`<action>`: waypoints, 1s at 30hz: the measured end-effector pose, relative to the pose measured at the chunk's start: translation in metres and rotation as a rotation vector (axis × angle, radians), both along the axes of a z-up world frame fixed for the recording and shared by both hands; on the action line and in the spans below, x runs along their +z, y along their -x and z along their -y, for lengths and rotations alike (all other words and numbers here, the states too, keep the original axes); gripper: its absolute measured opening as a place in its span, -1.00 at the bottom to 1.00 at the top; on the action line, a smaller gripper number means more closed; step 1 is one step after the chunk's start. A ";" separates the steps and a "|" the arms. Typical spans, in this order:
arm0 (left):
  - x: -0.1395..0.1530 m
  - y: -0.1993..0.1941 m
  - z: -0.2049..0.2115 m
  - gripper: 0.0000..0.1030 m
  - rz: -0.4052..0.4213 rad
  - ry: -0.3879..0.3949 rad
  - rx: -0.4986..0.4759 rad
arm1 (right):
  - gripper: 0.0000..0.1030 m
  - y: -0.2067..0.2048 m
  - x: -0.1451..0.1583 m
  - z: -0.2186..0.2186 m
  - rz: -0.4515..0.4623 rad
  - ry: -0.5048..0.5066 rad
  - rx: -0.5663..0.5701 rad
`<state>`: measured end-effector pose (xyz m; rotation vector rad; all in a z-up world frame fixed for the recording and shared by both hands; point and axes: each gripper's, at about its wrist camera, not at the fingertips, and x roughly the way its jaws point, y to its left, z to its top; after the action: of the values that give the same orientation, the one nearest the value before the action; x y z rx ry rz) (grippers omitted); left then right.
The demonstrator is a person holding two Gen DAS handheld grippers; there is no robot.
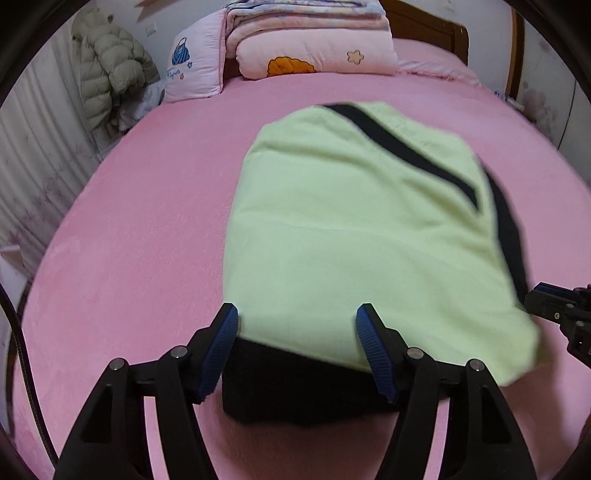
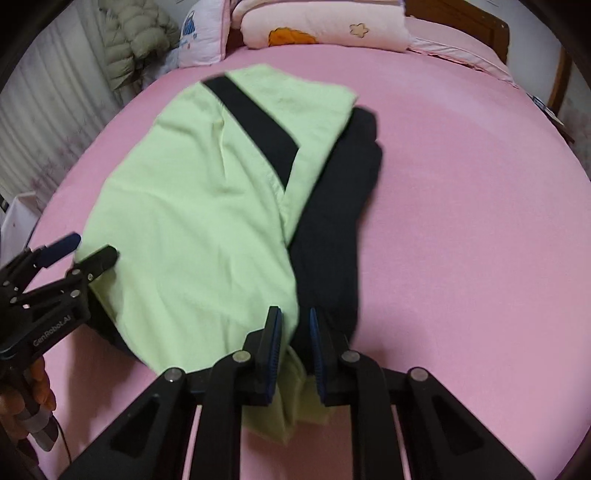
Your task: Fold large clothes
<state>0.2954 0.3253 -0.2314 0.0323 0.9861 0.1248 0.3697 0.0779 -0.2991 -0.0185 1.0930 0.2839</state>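
A light green garment (image 1: 351,229) with a black diagonal stripe (image 1: 406,147) lies folded on the pink bed (image 1: 129,240). Its black hem (image 1: 295,387) is nearest me. My left gripper (image 1: 297,321) stands open over that near edge, one finger on each side of the cloth's left part, and the pads do not press on it. From the right wrist view, the garment (image 2: 192,221) has a dark navy part (image 2: 340,206) along its right side. There my right gripper (image 2: 294,317) is shut on the near right corner, and green cloth hangs below its fingers. The left gripper (image 2: 90,247) shows at the garment's left edge.
Folded pink quilts (image 1: 314,48) and a pillow (image 1: 195,62) sit at the head of the bed, before a wooden headboard (image 1: 432,29). A pale puffer jacket (image 1: 107,62) hangs at the far left by the curtain. A person's hand (image 2: 37,387) holds the left gripper's handle.
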 end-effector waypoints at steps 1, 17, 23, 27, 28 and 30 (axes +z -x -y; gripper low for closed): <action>0.009 0.006 0.000 0.56 0.007 0.025 0.005 | -0.72 0.005 0.012 0.005 0.013 -0.020 -0.004; 0.246 0.214 0.107 0.83 0.109 0.198 0.016 | -0.65 0.217 0.247 0.119 0.091 -0.178 0.055; 0.296 0.299 0.165 0.89 0.126 0.146 0.018 | -0.65 0.311 0.297 0.166 0.114 -0.178 0.062; 0.310 0.348 0.205 0.89 0.111 0.116 -0.002 | -0.65 0.355 0.306 0.190 0.105 -0.176 0.041; 0.312 0.360 0.215 0.89 0.110 0.107 -0.008 | -0.65 0.367 0.306 0.196 0.104 -0.173 0.043; 0.313 0.377 0.231 0.89 0.113 0.107 -0.018 | -0.65 0.385 0.307 0.204 0.121 -0.131 0.031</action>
<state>-0.0813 0.0944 0.0820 -0.0628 0.8777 0.0565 -0.0148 -0.1256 0.0076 0.0636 0.9525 0.3768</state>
